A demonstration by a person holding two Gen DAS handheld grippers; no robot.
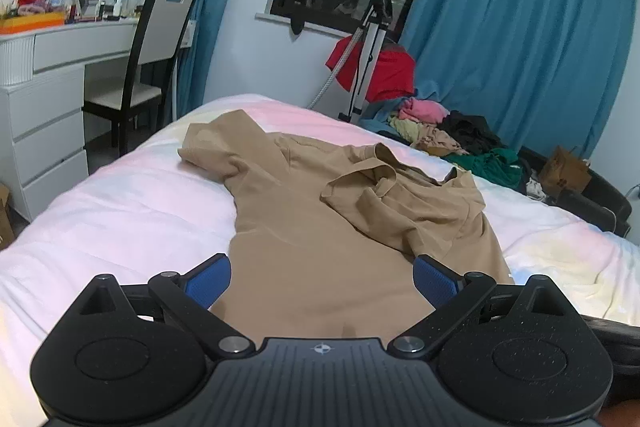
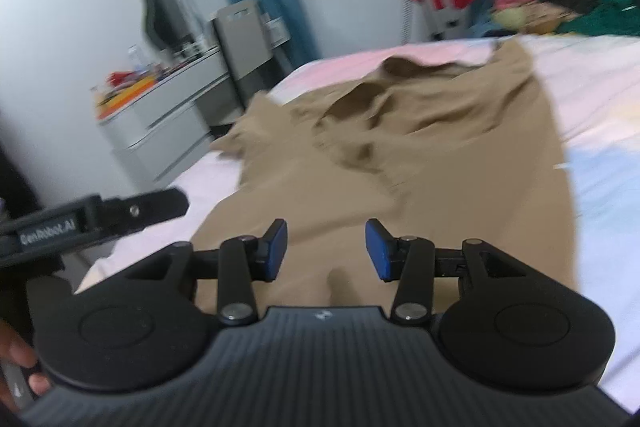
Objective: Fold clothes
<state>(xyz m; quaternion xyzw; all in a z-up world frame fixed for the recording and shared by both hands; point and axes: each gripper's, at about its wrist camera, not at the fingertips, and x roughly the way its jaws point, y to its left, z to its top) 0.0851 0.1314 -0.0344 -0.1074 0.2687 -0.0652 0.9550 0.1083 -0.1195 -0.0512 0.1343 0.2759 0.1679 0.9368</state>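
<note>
**Both grippers free above the hem end of a tan shirt**

The left gripper (image 1: 322,277) has its blue pads (image 1: 208,281) spread wide with nothing between them. The right gripper (image 2: 326,251) is parted too, less widely, and also holds nothing. Each hangs over the near, plain end of the tan shirt (image 1: 312,227), which fills the gap between the fingers in both views; whether the pads touch the cloth I cannot tell.

The shirt lies lengthwise on the bed (image 1: 132,203), its lower body fairly flat close to the grippers. Farther off, one short sleeve (image 1: 208,147) lies spread toward the dresser side. The other sleeve (image 1: 380,203) and the collar area are turned in over the chest in a loose, rumpled lap, not a clean crease. The right view is blurred by motion, so fine edges there are unreadable.

My judgement: the shirt is somewhere within its fold, laid out but not yet a tidy packet. The turned-in side could be a rough sleeve fold or simply how the cloth fell; the pictures do not settle which. Either way, the next grasp calls for pinching a single edge cleanly, since the cloth is thin and would bunch.

Beyond the bed, a pile of clothes (image 1: 452,135) sits near the blue curtain (image 1: 520,27).
</note>
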